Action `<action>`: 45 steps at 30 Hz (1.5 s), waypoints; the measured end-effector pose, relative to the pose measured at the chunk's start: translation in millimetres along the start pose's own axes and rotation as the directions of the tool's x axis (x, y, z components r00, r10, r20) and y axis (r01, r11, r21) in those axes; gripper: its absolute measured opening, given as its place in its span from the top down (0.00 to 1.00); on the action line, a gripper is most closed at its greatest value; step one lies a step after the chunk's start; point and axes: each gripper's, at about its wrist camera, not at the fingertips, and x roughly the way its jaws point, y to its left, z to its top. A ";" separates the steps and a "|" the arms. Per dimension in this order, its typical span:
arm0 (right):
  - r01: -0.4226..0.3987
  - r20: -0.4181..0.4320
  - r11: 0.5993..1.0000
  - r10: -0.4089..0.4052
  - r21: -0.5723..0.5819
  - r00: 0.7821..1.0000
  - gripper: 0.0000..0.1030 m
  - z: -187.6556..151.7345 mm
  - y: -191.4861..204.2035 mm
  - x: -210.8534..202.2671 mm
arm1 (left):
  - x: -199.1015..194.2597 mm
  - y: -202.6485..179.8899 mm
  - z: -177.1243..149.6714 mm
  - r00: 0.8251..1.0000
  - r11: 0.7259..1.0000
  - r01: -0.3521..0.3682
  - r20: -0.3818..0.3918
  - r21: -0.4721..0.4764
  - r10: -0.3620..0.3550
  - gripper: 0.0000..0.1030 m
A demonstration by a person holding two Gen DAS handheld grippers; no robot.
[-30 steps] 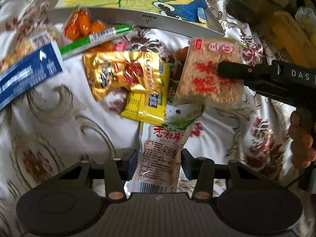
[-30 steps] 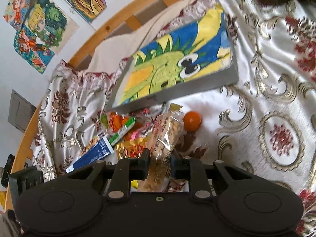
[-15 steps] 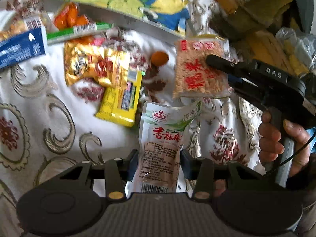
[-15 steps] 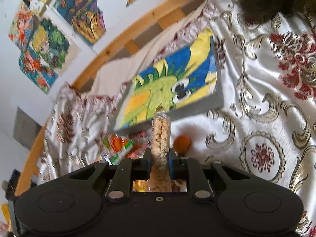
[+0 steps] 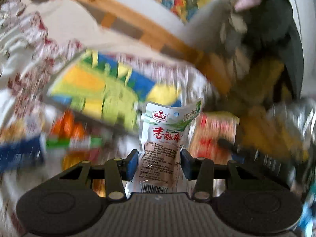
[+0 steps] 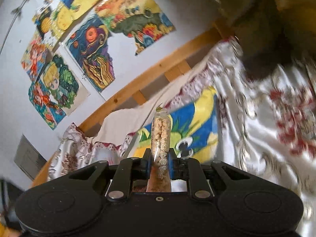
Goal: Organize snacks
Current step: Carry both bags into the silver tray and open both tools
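Though blurred, pouch (image 5: 161,150) between left claw (image 5: 159,164).

White wall (image 6: 138,63), drawings (image 6: 90,45), perhaps bedframe (image 6: 158,69)

tongs (image 5: 159,163): 2 | held snack packets (image 5: 165,144): 2 | wall drawings (image 6: 90,45): several

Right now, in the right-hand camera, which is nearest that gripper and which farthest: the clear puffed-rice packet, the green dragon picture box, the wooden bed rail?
1. Clear puffed-rice packet, clamped in the right gripper.
2. Green dragon picture box, just behind, on the cloth.
3. Wooden bed rail, beyond, against the wall.
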 end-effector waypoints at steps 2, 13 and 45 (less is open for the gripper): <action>0.012 0.029 0.999 -0.010 -0.047 1.000 0.83 2.0 4.2 9.9 | 15.8 -2.0 17.1 0.998 1.000 0.012 0.058 -0.008 -0.011 0.52; 0.034 0.100 0.998 -0.029 -0.049 0.995 0.83 10.9 12.8 91.1 | 95.3 15.4 50.5 0.978 0.996 -0.073 0.199 0.056 0.060 0.52; 0.404 0.025 0.882 -0.410 -0.242 0.912 0.30 -8.4 4.7 128.1 | 117.8 15.0 27.7 0.942 0.961 -0.251 0.256 0.114 0.216 0.19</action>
